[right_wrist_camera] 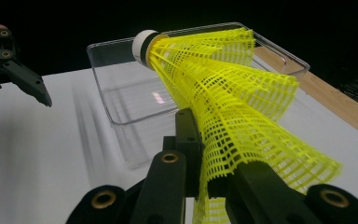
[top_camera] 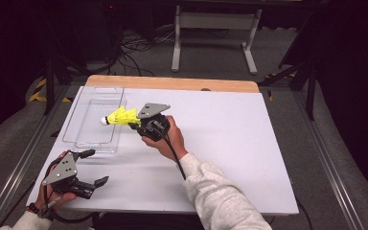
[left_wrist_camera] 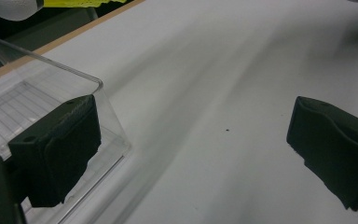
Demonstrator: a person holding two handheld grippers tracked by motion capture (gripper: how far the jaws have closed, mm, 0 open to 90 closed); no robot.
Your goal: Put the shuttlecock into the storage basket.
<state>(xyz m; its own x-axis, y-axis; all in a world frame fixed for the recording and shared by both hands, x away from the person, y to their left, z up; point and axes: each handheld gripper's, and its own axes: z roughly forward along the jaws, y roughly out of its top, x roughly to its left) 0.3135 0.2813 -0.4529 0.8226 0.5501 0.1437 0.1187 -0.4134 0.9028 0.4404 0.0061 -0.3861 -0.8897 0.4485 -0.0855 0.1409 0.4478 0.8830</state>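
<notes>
Right gripper (top_camera: 135, 123) is clamped on the yellow shuttlecock (top_camera: 120, 117), jaws pinching the mesh skirt near its wide end. In the right gripper view the skirt (right_wrist_camera: 233, 107) is squashed flat between the two black jaws and the white cork tip (right_wrist_camera: 143, 46) points away from the camera, toward the clear plastic tray (right_wrist_camera: 121, 122). In the high view the shuttlecock is held in the air at the tray's right long wall (top_camera: 120, 115), cork tip over the tray's inside, skirt end sticking out past that wall toward the right hand (top_camera: 165, 139). Shuttlecock lies roughly level, tip pointing left; cannot tell if it touches the tray rim.

Left gripper (top_camera: 92, 167) sits just below the tray's near short end, held low over the white table top (top_camera: 220, 143) by the left hand (top_camera: 52, 194). Its jaws stand wide apart with nothing between them. In the left gripper view one jaw is right beside the tray's near corner (left_wrist_camera: 98, 86), the other well off over bare table (left_wrist_camera: 205, 93); whether the near jaw touches the tray wall is unclear.

Tray lies flat on the table, long side running away from the person, near the table's left edge.
</notes>
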